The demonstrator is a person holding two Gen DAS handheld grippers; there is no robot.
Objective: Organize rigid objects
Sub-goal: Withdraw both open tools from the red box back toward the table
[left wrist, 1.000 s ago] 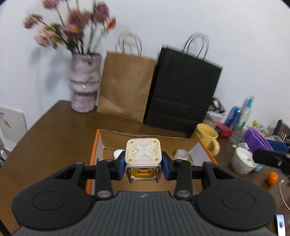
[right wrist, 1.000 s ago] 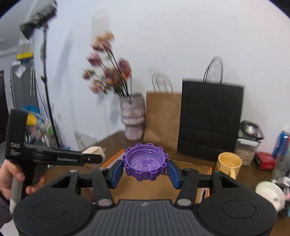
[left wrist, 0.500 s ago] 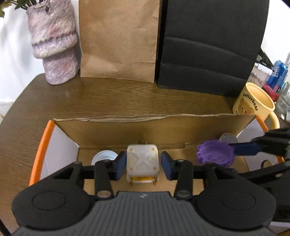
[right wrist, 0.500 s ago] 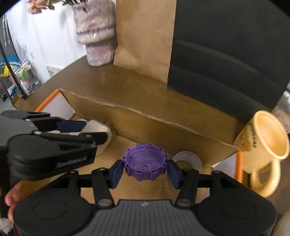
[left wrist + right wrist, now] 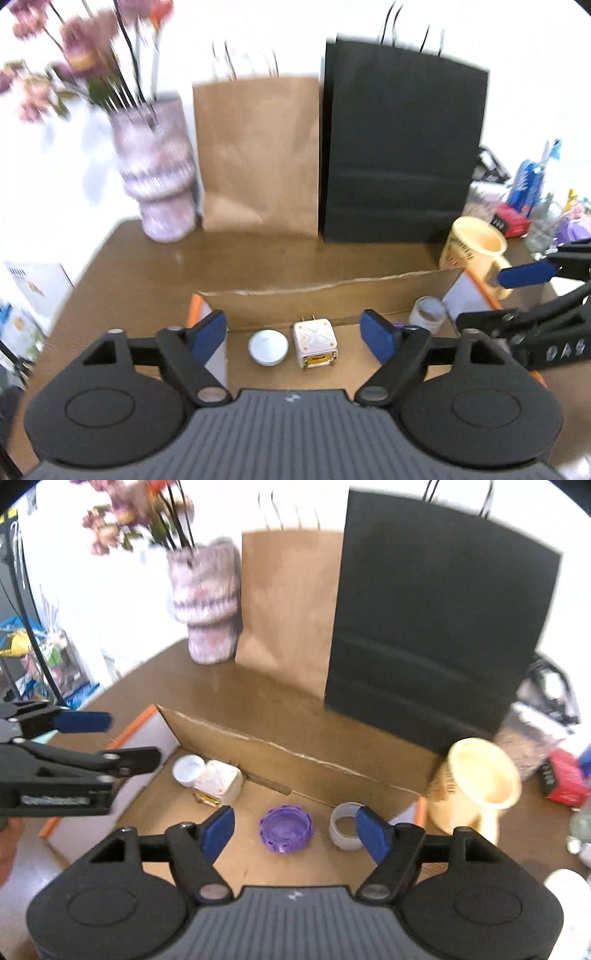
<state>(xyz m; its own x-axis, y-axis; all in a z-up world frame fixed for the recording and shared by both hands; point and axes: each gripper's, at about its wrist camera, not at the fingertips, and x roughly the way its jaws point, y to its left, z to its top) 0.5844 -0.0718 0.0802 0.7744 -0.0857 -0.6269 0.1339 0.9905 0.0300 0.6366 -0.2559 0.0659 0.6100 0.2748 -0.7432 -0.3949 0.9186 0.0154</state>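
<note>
- We are holding the left tongs (image 5: 293,334) spread wide and empty over the box (image 5: 332,291); the right tongs (image 5: 295,827) are likewise released.
- We are finding the purple cap (image 5: 286,829) lying open side up on the box floor, between the right blue pads; we judge it light, stiff, best gripped across its notched rim.
- We are noting the white charger (image 5: 314,343) just beside a small white lid (image 5: 267,347), a clear ring (image 5: 345,829) lying to the right; its prongs call for gripping the flat sides.
- We are seeing the box's back wall standing tall, so lifting straight up is the open route.
- We are noting a yellow mug (image 5: 480,790) on the bench (image 5: 258,254) outside the right corner.
</note>
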